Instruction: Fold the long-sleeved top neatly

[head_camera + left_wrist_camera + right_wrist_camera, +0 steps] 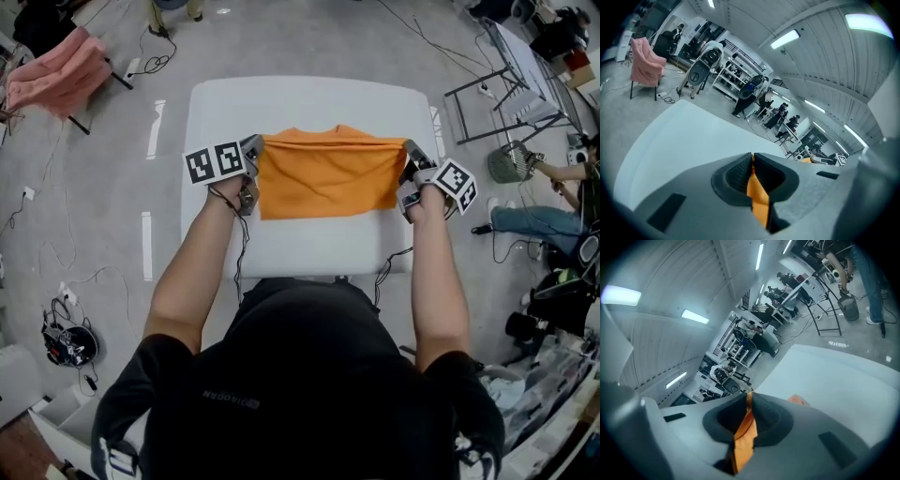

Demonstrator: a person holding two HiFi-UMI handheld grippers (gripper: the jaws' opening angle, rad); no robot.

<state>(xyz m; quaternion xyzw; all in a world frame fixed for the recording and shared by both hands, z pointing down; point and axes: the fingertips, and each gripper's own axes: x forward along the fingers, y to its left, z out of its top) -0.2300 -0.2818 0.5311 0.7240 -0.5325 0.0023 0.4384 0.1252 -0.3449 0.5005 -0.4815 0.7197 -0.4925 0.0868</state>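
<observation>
White table (pixel 309 103), both claws gripping orange top (pixel 323 173)

top (pixel 323 173) lies in the middle of the table (pixel 300 103). left gripper (pixel 251 169) at its left edge, right gripper (pixel 410 171) at its right edge, fabric between both pairs of jaws. person (pixel 300 375) at table's near side.

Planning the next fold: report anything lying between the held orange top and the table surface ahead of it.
Nothing visible does. The left gripper and right gripper are each shut on a side edge of the orange top, and the white table around it is bare.
</observation>
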